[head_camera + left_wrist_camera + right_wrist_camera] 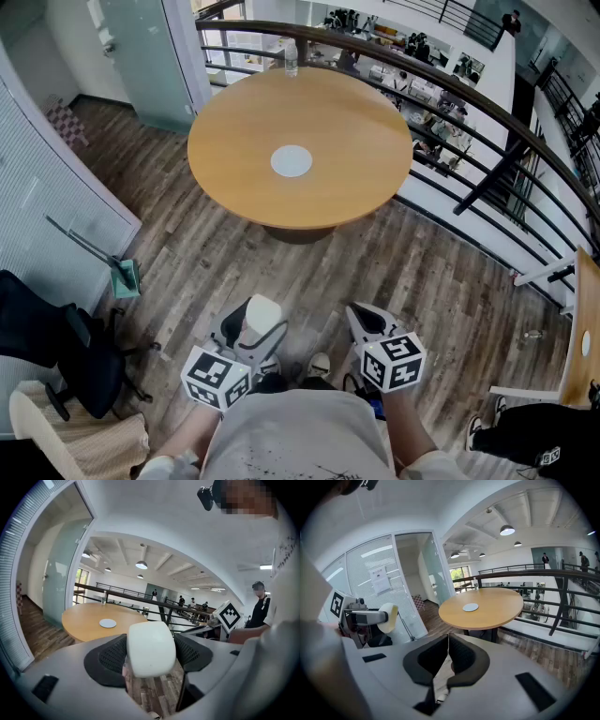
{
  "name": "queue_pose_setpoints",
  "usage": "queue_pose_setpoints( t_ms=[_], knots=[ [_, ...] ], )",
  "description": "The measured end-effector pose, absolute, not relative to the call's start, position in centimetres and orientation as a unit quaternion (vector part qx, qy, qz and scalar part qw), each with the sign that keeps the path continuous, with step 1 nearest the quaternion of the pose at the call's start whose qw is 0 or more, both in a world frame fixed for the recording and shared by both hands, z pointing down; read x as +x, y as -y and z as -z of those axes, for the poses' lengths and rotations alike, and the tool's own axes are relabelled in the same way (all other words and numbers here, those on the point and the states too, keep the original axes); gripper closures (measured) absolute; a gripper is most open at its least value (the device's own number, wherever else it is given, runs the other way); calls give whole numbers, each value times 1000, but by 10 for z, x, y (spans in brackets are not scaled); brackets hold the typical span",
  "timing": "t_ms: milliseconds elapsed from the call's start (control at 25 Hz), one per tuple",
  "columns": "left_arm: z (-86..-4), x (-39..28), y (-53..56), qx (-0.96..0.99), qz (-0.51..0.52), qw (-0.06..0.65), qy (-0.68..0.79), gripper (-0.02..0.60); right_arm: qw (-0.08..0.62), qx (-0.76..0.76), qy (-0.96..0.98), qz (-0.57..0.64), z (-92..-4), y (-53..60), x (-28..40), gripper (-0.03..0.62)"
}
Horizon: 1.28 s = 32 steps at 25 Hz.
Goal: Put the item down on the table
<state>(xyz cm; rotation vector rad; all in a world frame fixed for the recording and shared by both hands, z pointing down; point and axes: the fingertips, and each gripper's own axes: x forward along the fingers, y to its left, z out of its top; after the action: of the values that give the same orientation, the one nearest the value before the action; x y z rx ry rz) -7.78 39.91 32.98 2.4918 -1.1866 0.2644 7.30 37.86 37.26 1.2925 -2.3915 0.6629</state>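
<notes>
Short of the round table [244,159], left tool [254,334] gripping white block [151,648], right tool [447,654] closed, empty

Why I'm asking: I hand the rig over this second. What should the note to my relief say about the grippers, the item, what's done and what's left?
Left gripper: shut on the white rounded item, over the floor.
Right gripper: jaws together, empty.
Round table: ahead, probably out of reach from here. A white disc lies at its middle and a bottle stands at its far edge.
Done: item gripped.
Left: step up to the table, set the item on bare tabletop, open the jaws.
</notes>
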Motion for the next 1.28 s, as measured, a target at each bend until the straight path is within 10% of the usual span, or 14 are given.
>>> queue_pose_setpoints(
  t_ms=[1280],
  knots=[
    [-347, -184, -395, 903, -88, 172, 385, 255, 169, 516, 807, -232, -388, -375, -15, 569]
  ],
)
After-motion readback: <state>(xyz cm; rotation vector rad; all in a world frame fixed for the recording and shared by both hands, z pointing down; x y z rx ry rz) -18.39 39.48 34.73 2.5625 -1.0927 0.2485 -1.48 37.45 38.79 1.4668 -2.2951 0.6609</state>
